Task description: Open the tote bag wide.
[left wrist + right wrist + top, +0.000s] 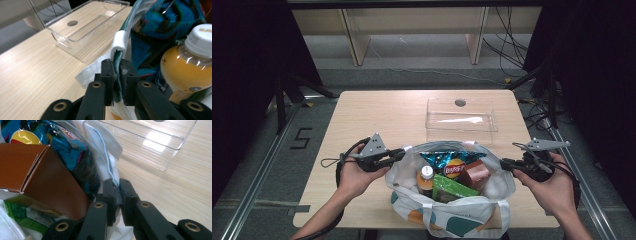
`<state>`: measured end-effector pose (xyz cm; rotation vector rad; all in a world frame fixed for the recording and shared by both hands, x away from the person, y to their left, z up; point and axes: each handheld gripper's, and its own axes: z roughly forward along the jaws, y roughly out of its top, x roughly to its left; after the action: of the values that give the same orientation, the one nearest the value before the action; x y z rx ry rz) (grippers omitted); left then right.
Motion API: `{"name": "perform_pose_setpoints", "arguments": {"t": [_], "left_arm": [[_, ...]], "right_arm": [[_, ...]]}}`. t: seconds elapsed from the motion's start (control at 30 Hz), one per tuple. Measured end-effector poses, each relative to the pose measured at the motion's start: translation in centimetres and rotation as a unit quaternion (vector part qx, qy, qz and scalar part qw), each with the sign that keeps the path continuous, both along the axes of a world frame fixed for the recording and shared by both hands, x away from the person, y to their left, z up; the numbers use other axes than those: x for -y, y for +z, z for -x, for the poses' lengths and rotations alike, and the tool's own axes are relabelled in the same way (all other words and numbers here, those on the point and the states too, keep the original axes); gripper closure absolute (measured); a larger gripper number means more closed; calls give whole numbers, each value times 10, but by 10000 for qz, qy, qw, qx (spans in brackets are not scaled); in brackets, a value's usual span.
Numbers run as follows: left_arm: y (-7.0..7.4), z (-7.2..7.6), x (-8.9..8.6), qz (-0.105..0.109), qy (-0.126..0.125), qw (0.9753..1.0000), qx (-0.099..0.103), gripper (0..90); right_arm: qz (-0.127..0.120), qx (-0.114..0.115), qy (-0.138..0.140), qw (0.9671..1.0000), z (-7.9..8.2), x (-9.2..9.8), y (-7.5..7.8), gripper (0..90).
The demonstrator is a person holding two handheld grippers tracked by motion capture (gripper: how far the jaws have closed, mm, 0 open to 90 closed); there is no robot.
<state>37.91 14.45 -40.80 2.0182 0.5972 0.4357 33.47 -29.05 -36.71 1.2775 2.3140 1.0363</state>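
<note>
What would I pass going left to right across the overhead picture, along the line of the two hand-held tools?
Left hand → left tool, clamped on the bag's rim → orange-juice bottle → green packet → brown box → right tool, clamped on the tote bag's other rim → right hand.

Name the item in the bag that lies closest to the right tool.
The brown carton. It sits at the bag's right side, nearest the right tool clamped on the rim; the chips bag, bottle and green packet lie farther left.
</note>
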Motion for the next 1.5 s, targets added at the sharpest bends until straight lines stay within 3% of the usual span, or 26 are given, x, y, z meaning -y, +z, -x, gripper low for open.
{"name": "perform_pose_setpoints", "arguments": {"t": [0.07,0.1,0.17,0.33,0.37,0.4,0.47,0.5,0.57,0.67,0.73,0.77,0.83,0.9,1.03,1.07,1.13,1.23,1.33,1.43,1.47,1.5], "left_arm": [[-3,-1,1,-69,50,9999,-82,848],[-5,-1,1,-85,53,9999,-123,856],[-11,0,4,-200,33,9996,-178,858],[-23,-3,8,-513,-21,9985,-205,861],[-26,-3,9,-518,-2,9982,-308,861],[-29,-4,10,-505,9,9983,-276,862],[-33,-5,12,-515,10,9981,-336,865],[-34,-6,12,-543,-18,9979,-353,865],[-38,-6,14,-497,58,9979,-415,866],[-42,-7,16,-575,51,9976,-371,866],[-44,-6,19,-555,89,9975,-433,867],[-44,-6,19,-555,89,9975,-433,867],[-46,-7,20,-620,83,9972,-402,867],[-50,-8,21,-556,176,9974,-435,868],[-53,-9,21,-628,148,9971,-401,870],[-54,-8,22,-634,196,9968,-446,870],[-54,-9,22,-701,190,9966,-383,871],[-57,-9,23,-709,204,9964,-412,873],[-59,-9,23,-666,195,9967,-428,873],[-57,-8,23,-641,195,9969,-422,869],[-55,-8,20,-584,240,9973,-382,860],[-53,-8,20,-464,275,9977,-412,845]], "right_arm": [[27,-88,-6,10000,0,-2,0,849],[108,77,69,9999,-2,-3,-4,850],[54,-193,-193,9996,0,-7,-5,851],[254,-170,-110,9995,-3,-7,-16,852],[294,-188,-80,9994,-4,-7,-19,852],[279,-277,-103,9992,-4,-8,-20,852],[414,-273,1,9988,-6,-8,-26,852],[490,-160,110,9986,-8,-7,-30,852],[449,-310,-76,9985,-7,-9,-35,852],[521,-437,-66,9977,-11,-7,-42,852],[400,-180,-126,9990,-14,-7,-51,852],[584,-294,1,9979,-14,-5,-50,852],[479,-400,-162,9979,-14,-7,-51,852],[559,-327,-37,9979,-16,-6,-54,852],[589,-282,-69,9978,-17,-7,-59,852],[589,-395,-129,9974,-16,-8,-59,852],[647,-348,-89,9973,-17,-9,-62,851],[675,-472,-91,9966,-18,-11,-67,851],[491,-578,-273,9967,-17,-15,-71,851],[507,-545,-230,9970,-17,-13,-70,844],[571,-417,-96,9974,-19,-9,-69,833],[495,-546,-165,9971,-17,-9,-67,812]]}}
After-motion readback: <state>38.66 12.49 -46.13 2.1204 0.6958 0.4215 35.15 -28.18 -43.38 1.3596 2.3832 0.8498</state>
